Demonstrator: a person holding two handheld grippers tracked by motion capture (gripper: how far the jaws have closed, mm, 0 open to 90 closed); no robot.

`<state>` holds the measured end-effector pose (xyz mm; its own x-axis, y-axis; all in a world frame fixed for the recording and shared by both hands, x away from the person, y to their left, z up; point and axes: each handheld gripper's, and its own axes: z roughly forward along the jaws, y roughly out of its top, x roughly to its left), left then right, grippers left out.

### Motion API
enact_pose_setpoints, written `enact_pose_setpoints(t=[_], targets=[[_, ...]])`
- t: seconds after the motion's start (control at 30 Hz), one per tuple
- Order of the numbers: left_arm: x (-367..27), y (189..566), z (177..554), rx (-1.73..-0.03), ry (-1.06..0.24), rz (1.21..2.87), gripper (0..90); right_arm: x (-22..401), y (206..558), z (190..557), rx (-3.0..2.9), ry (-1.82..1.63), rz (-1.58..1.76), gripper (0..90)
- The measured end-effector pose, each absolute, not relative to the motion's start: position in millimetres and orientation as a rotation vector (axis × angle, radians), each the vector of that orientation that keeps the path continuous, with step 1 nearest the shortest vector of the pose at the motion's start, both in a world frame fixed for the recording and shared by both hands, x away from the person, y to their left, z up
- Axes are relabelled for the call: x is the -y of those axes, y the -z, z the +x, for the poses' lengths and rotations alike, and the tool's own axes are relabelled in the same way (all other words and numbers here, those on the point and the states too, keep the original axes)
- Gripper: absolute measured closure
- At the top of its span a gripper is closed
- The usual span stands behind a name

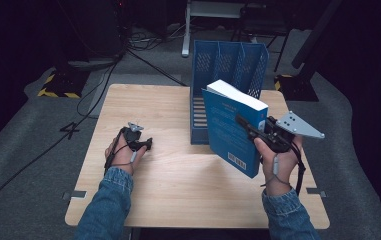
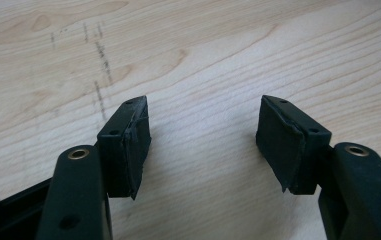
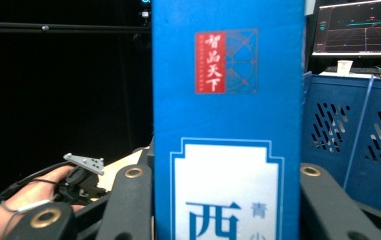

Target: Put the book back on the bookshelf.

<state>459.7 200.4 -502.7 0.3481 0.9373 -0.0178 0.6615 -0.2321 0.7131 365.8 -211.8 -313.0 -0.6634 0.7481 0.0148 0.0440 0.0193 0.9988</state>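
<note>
Pale wood table, grain bare under the left gripper. That tool rests low near the left edge, jaws parted and nothing between them; the left gripper view shows both pads over bare board.

Centre: blue file rack, slotted, standing at the far edge of the table.

Right: blue book, thick, held clear of the table just in front of the rack and tilted. The right gripper is clamped across its spine.

Risks, as judged: the heavy book could pivot or slip in a grip on the spine alone; a tilted entry could catch a divider and push the rack back.
</note>
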Motion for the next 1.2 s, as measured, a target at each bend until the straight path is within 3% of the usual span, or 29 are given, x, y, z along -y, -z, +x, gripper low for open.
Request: enact_pose_setpoints(t=[0.5,1.2], targets=[[-238,503,422,-1.483,-0.593,1.918,38.9,195,270,410,-1.763,-1.696,0.768,61.9],[-243,503,421,-1.495,-0.599,1.915,37.4,164,246,477,-1.75,-1.696,0.831,61.8]])
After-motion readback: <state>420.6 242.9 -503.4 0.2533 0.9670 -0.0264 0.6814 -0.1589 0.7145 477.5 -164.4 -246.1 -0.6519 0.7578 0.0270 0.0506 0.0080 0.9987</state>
